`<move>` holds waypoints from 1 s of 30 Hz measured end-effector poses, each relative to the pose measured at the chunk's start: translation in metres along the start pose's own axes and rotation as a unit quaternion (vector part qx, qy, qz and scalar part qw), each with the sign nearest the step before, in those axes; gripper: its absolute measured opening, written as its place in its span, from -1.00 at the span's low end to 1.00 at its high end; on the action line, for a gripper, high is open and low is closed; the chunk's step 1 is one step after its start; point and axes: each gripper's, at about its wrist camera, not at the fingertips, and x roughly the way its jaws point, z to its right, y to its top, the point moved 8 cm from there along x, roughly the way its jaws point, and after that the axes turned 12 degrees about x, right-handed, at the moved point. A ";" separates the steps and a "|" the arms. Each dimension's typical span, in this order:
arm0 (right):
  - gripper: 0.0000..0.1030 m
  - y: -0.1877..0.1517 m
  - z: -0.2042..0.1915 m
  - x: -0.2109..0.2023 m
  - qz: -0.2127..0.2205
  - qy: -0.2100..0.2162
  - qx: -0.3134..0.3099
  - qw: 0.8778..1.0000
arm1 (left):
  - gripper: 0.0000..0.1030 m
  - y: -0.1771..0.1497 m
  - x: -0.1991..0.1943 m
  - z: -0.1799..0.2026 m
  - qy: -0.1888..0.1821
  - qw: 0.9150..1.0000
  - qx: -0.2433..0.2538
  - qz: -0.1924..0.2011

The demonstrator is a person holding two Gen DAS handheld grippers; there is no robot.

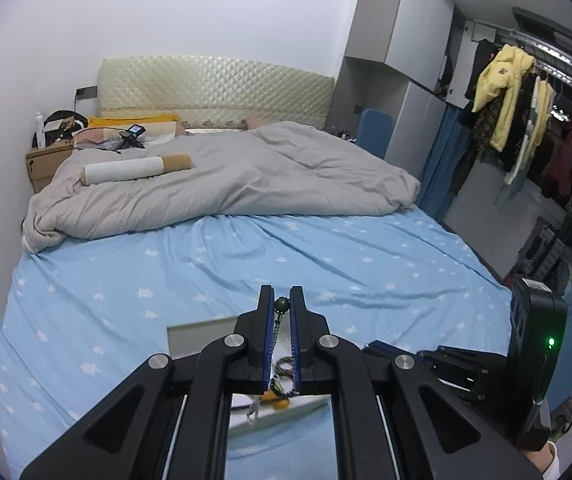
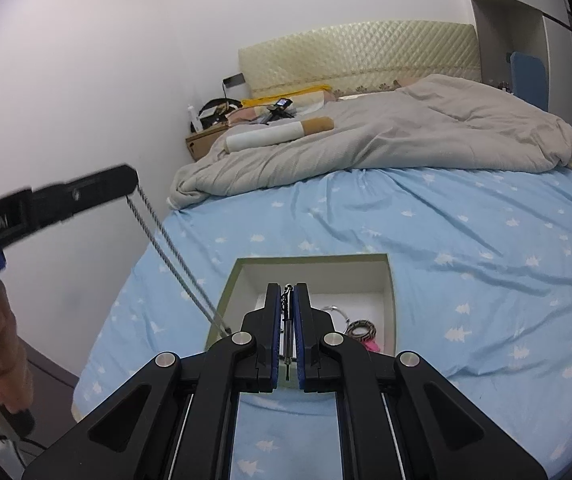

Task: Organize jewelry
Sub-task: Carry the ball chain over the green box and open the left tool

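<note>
Both grippers clamp one braided necklace: left gripper (image 1: 281, 304) on its beaded end, right gripper (image 2: 287, 300) on the clasp — above the open box (image 2: 390, 280). Pulled further apart, the taut cord (image 2: 173, 256) may slip free or snap.

White walls surround a bed (image 1: 245, 264) with cream headboard (image 1: 213, 88), grey duvet (image 1: 225, 176) and grey wardrobe (image 1: 402, 60).

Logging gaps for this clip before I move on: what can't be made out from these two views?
- Left wrist view: the box is mostly hidden behind the left gripper; its contents are blurred.
- Right wrist view: the right gripper covers part of the box interior; the items beside it are too small to identify.
- The cord: its lower end vanishes behind the right gripper.
</note>
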 end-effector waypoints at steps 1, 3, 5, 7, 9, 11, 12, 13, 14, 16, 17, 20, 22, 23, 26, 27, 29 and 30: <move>-0.92 0.003 0.001 0.003 -0.003 0.000 0.001 1.000 | -0.90 0.003 0.006 -0.005 0.003 1.000 -0.001 -0.004; -0.92 0.008 0.004 0.013 -0.008 -0.004 0.002 1.000 | -0.90 0.006 0.019 -0.012 0.007 1.000 -0.003 -0.014; -0.92 0.012 0.007 0.024 -0.014 -0.011 0.000 1.000 | -0.90 0.003 0.037 -0.020 0.009 1.000 -0.006 -0.029; -0.92 0.014 0.012 0.037 -0.023 -0.016 0.000 1.000 | -0.90 -0.003 0.054 -0.027 0.010 0.999 -0.009 -0.043; -0.92 0.014 0.018 0.051 -0.034 -0.022 0.002 0.999 | -0.90 -0.015 0.075 -0.036 0.004 0.998 -0.023 -0.061; -0.92 0.012 0.025 0.071 -0.047 -0.031 0.003 0.998 | -0.90 -0.030 0.094 -0.042 0.002 0.996 -0.030 -0.080; -0.92 0.011 0.029 0.079 -0.054 -0.034 0.005 0.998 | -0.90 -0.038 0.102 -0.043 0.002 0.996 -0.029 -0.088; -0.92 0.008 0.032 0.087 -0.060 -0.036 0.007 0.998 | -0.90 -0.046 0.110 -0.044 0.001 0.995 -0.030 -0.096; -0.92 0.006 0.036 0.095 -0.066 -0.039 0.008 0.997 | -0.90 -0.055 0.118 -0.046 -0.001 0.994 -0.033 -0.105; -0.92 0.000 0.042 0.111 -0.081 -0.044 0.011 0.996 | -0.90 -0.074 0.133 -0.048 -0.006 0.992 -0.040 -0.122; -0.92 -0.003 0.044 0.118 -0.087 -0.047 0.010 0.995 | -0.90 -0.083 0.140 -0.047 -0.006 0.991 -0.040 -0.131; -0.92 -0.015 0.052 0.137 -0.103 -0.053 0.011 0.993 | -0.90 -0.107 0.158 -0.045 -0.012 0.987 -0.044 -0.153; -0.92 -0.021 0.057 0.147 -0.107 -0.059 0.011 0.992 | -0.89 -0.122 0.167 -0.044 -0.015 0.985 -0.047 -0.166; -0.92 -0.024 0.059 0.151 -0.110 -0.055 0.015 0.992 | -0.89 -0.130 0.172 -0.043 -0.019 0.983 -0.051 -0.173; -0.92 -0.037 0.069 0.162 -0.122 -0.058 0.025 0.991 | -0.89 -0.146 0.181 -0.040 -0.027 0.981 -0.055 -0.186; -0.91 -0.040 0.069 0.164 -0.124 -0.055 0.025 0.990 | -0.89 -0.152 0.184 -0.040 -0.027 0.980 -0.056 -0.191; -0.91 -0.045 0.074 0.166 -0.127 -0.059 0.031 0.990 | -0.89 -0.159 0.187 -0.038 -0.026 0.978 -0.055 -0.200; -0.91 -0.046 0.075 0.166 -0.126 -0.061 0.031 0.990 | -0.89 -0.159 0.187 -0.037 -0.027 0.978 -0.054 -0.201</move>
